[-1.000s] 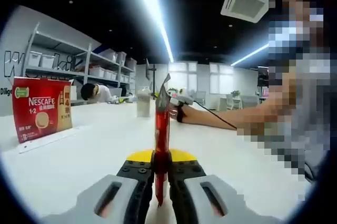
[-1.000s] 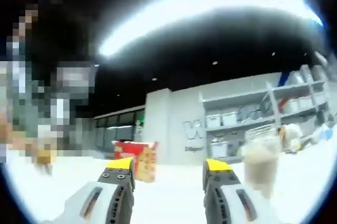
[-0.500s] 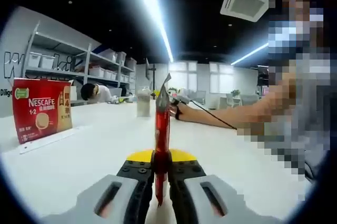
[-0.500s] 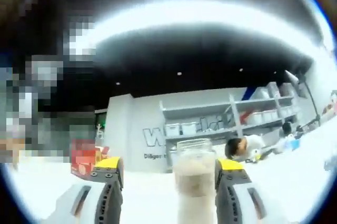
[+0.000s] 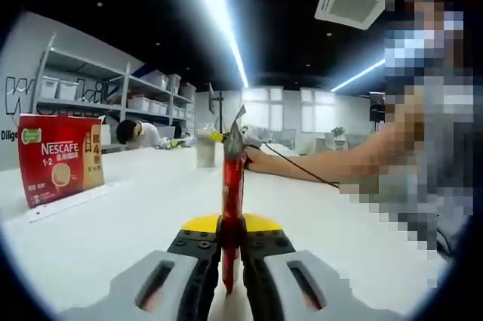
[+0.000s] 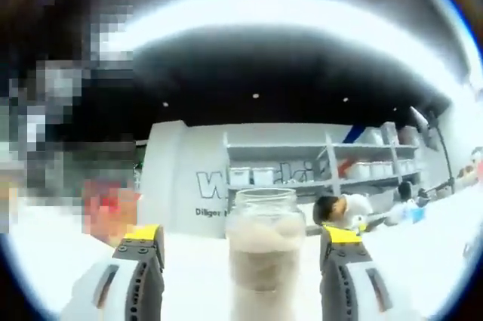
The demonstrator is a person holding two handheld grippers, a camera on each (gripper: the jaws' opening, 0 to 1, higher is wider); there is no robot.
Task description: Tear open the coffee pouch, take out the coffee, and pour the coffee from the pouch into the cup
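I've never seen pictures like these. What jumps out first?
In the left gripper view, a thin red coffee pouch stands upright, clamped between the left gripper, its top corner torn. In the right gripper view, a glass jar with pale brown contents sits between the open right gripper. A red Nescafe box stands on the white table.

Office-lab: storage shelving (image 5: 90, 87), long worktable (image 5: 136, 208)

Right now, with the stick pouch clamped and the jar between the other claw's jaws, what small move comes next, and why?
Probably close the right claw on the jar: its jaws stand open either side of it, while the left claw holds the red pouch upright, its top already torn.
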